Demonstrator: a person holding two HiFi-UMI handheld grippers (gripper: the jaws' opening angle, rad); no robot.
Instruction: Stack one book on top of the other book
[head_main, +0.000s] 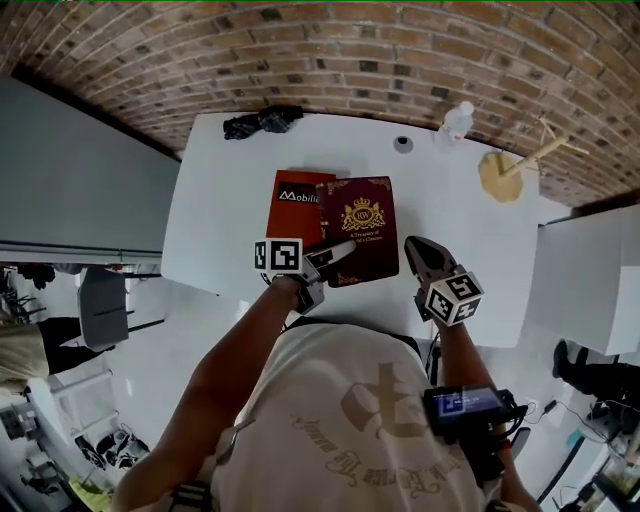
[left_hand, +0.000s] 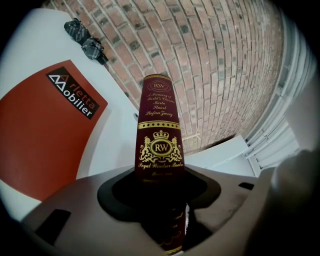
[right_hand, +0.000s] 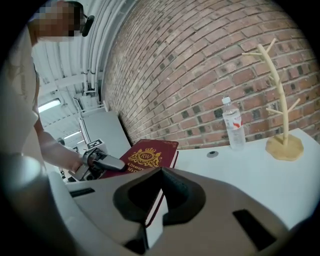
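**A:** Where does the maroon book (head_main: 362, 225) sit against the orange book (head_main: 293, 215)?

**B:** From the head view it covers the orange book's right part, gold crest facing up; its spine runs along the side over the orange book, its white page edge along the side away from it; whether the two covers touch, I can't tell.

**A:** And the left gripper (head_main: 340, 252)?

**B:** It's at the maroon book's near corner, the one on the orange book's side; its jaws stand partway apart and are clamped across the spine; the gold lettering runs straight down between the pads.

**A:** The right gripper (head_main: 413, 246)?

**B:** It's at the near corner farthest from the orange book; the strip of white pages drops between its pads, and they close on that corner; so both claws hold the same book.

**A:** How does the orange book lie?

**B:** Flat on the white table (head_main: 450, 220), with a black band of white lettering across its far end; its left part is uncovered.

**A:** What else is around it?

**B:** Beyond the orange book, toward the brick wall (head_main: 320, 50), lies a dark crumpled cloth (head_main: 262, 121); well to its right are a small dark round thing (head_main: 403, 144), then a clear water bottle (head_main: 457, 122), then a pale wooden branching stand (head_main: 510, 170) on a round base, the farthest of all.
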